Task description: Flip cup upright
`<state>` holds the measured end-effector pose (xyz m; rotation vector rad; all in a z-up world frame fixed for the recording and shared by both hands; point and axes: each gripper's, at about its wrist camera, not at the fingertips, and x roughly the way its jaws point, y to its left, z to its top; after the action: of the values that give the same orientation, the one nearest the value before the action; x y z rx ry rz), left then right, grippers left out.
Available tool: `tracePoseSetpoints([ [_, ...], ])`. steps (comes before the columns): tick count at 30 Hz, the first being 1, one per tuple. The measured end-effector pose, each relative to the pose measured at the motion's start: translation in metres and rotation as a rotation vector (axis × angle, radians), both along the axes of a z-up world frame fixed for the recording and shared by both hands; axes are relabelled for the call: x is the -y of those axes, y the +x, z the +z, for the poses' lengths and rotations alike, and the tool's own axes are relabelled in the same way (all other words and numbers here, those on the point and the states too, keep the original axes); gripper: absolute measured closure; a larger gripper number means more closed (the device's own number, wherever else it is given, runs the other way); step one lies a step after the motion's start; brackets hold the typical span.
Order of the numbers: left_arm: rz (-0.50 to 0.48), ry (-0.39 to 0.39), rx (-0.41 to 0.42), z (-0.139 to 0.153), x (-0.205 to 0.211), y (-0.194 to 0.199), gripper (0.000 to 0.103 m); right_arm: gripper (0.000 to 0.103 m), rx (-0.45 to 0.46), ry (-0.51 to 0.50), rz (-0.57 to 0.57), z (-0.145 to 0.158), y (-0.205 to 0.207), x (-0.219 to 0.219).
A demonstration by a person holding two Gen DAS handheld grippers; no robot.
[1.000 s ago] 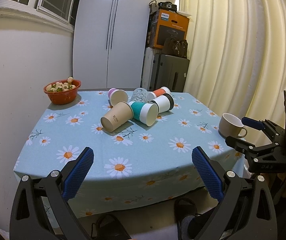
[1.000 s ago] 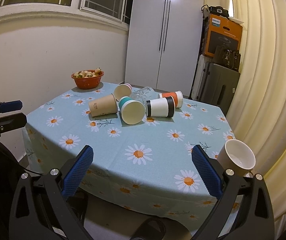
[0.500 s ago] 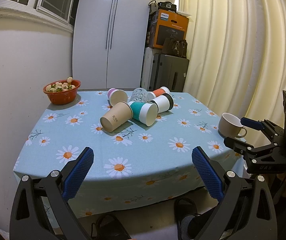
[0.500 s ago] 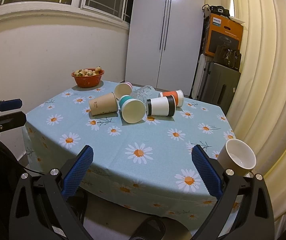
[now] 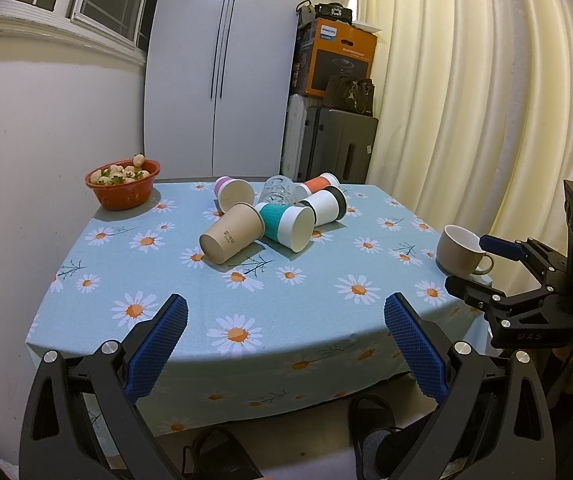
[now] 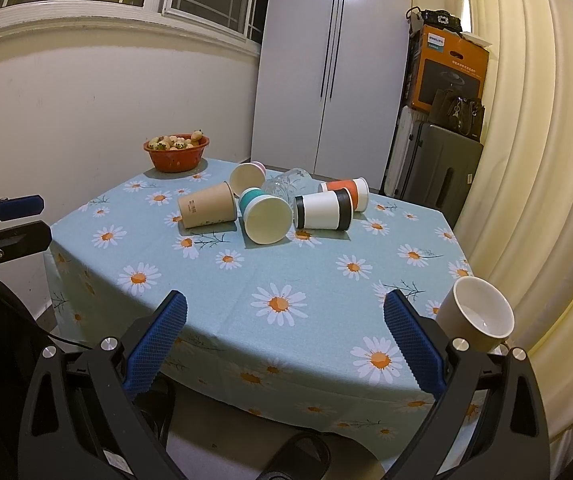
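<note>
Several paper cups lie on their sides in a cluster mid-table: a brown cup (image 5: 232,233) (image 6: 207,205), a teal cup (image 5: 286,227) (image 6: 264,220), a black-and-white cup (image 5: 324,207) (image 6: 323,211), an orange cup (image 5: 318,183) (image 6: 345,191), a pink cup (image 5: 233,193) (image 6: 247,176) and a clear glass (image 5: 279,189) (image 6: 289,182). A beige mug (image 5: 460,251) (image 6: 474,315) stands upright at the right edge. My left gripper (image 5: 285,338) is open and empty, short of the table's near edge. My right gripper (image 6: 285,338) is open and empty over the near edge, beside the mug.
A red bowl (image 5: 123,185) (image 6: 177,153) of strawberries sits at the far left corner of the daisy tablecloth (image 5: 310,292). A white wardrobe (image 5: 222,68), a suitcase (image 5: 328,148) and curtains (image 5: 486,100) stand behind. Each gripper shows in the other's view, right (image 5: 526,280) and left (image 6: 2,228).
Both grippers have drifted only slightly; the cups and the mug have not moved.
</note>
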<state>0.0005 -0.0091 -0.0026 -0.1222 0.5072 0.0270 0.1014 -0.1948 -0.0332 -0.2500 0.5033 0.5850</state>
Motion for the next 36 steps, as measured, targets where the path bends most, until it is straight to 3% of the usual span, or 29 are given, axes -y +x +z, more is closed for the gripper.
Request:
tracePoseSetpoints([
  [10,-0.013,0.002,-0.006,-0.002,0.003,0.002,0.007,0.005,0.008,0.014,0.017,0.002,-0.003,0.001],
  [19,-0.049,-0.061,-0.055,0.000,-0.007,0.015,0.007,0.005,-0.136,0.099,0.013,0.010,0.030,0.009],
  [23,-0.066,-0.058,-0.096,0.003,-0.016,0.036,0.007,0.005,-0.201,0.154,0.014,0.014,0.052,0.010],
  [26,-0.046,-0.013,-0.139,0.008,-0.024,0.055,0.007,0.005,-0.233,0.180,0.020,0.021,0.068,0.007],
  [36,-0.117,0.040,-0.248,0.029,-0.049,0.124,0.007,0.005,-0.271,0.180,0.060,0.032,0.106,-0.021],
])
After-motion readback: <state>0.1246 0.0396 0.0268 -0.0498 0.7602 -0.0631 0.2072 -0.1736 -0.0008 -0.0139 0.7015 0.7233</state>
